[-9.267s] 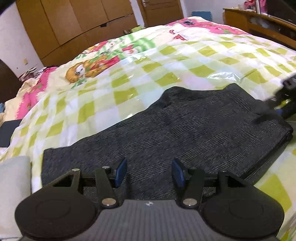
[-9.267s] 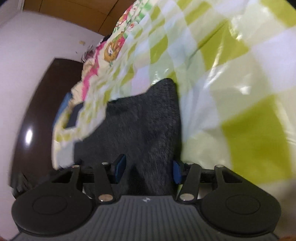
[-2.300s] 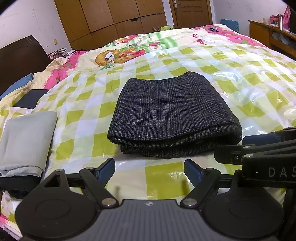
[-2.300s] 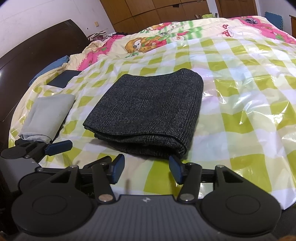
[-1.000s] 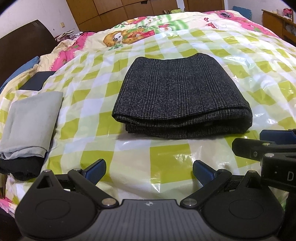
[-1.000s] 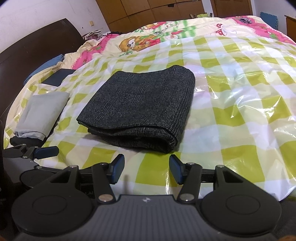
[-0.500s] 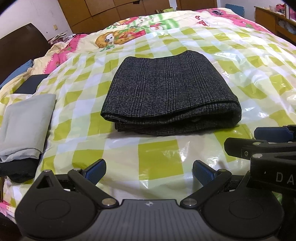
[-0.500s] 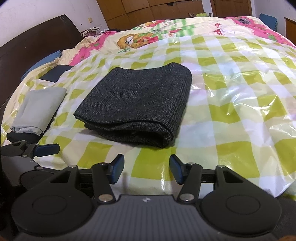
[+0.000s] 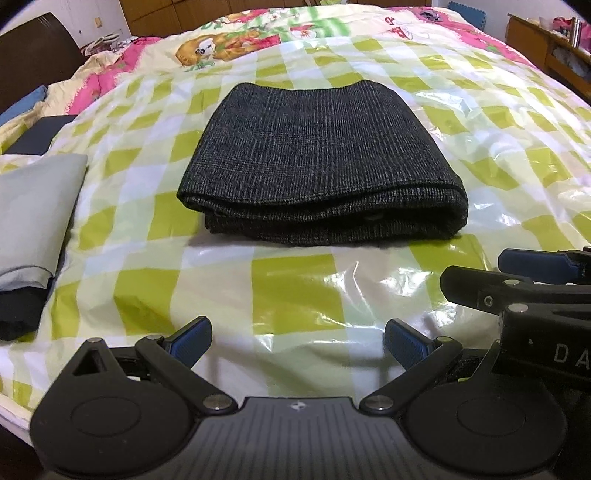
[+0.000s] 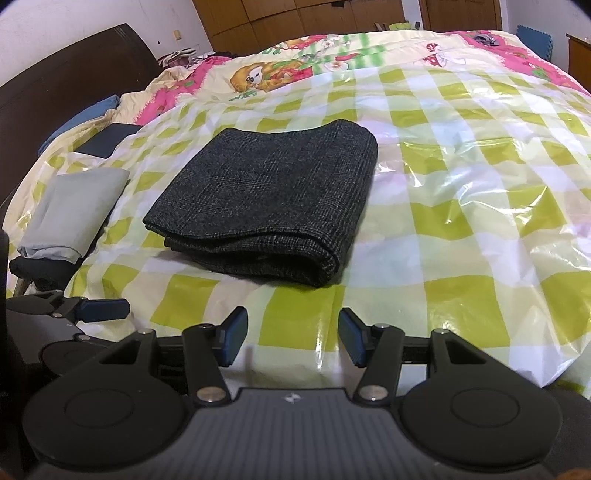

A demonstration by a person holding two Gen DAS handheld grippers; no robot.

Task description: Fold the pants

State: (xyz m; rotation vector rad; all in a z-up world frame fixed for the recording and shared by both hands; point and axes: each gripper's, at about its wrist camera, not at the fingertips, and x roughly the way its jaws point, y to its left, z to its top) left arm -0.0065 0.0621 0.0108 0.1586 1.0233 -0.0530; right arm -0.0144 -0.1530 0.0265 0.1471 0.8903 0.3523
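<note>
While both grippers hang clear:
Pants (image 9: 317, 162): folded, mid-bed, far of both grippers.
Left gripper (image 9: 297, 341): wide, empty.
Right gripper (image 10: 293, 336): partly spread, empty.
Grey cloth (image 9: 31, 206): left.

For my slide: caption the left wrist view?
Folded dark pants lie on checked plastic sheet; open left gripper empty.

Both views are evenly and fairly brightly lit and sharp, with no motion blur. Glare streaks the plastic sheet (image 9: 388, 280) near the pants (image 9: 317, 166), which cast a soft, narrow shadow along their near edge. Fisheye distortion bows the bed, and the frame corners go black. Beyond the pants, the wardrobe (image 10: 314, 18) looks softer.
</note>
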